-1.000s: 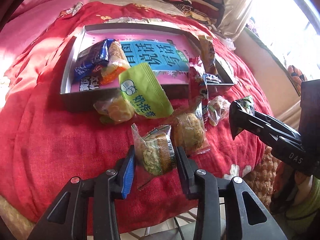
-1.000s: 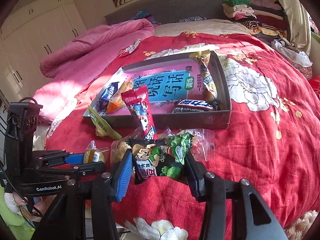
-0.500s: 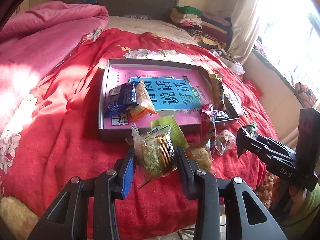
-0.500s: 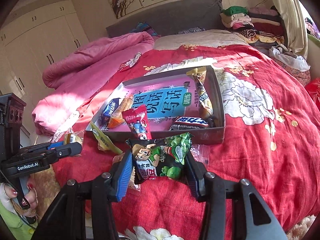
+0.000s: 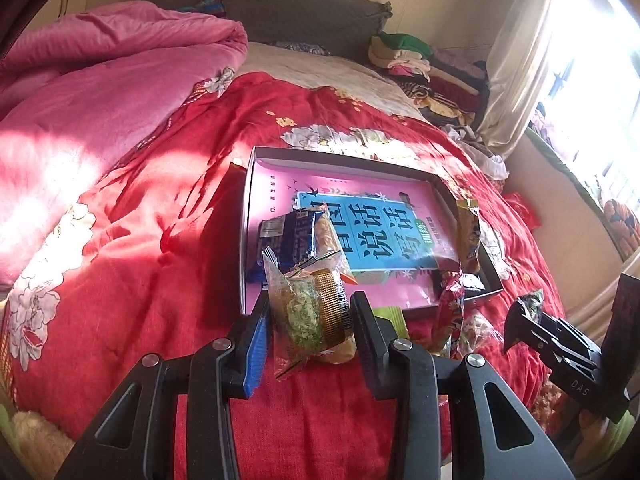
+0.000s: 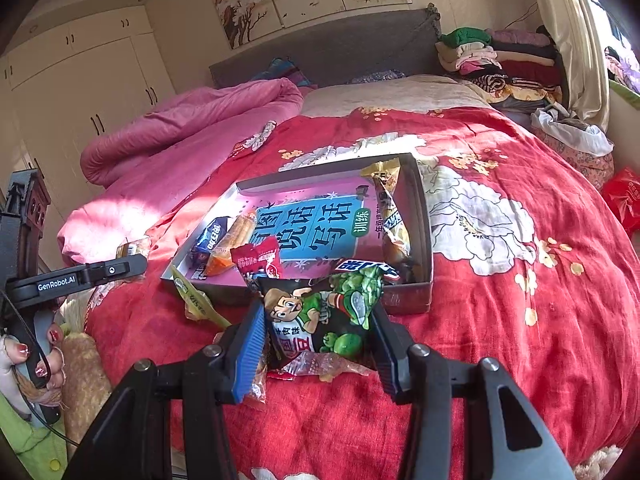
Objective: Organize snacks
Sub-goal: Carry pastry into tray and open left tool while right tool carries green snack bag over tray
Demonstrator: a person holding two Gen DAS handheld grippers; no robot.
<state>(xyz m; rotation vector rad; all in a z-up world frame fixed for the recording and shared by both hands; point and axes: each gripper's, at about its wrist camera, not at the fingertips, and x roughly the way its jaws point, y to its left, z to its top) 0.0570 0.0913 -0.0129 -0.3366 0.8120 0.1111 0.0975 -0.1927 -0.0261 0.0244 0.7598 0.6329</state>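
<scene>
Jaws clamped: left gripper [image 5: 310, 320] on pastry packet [image 5: 310, 312], right gripper [image 6: 318, 340] on pea bag [image 6: 320, 312].

Black grippers, blue-padded left jaws, silver screws, "GenRobot.AI" lettering; red-painted nails on hand [image 6: 34, 356].

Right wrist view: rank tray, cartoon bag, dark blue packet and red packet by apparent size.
1. Tray, clearly largest.
2. Cartoon bag in the right gripper; nearness to the camera inflates it.
3. Red packet and dark blue packet look alike; I won't rank them.
</scene>
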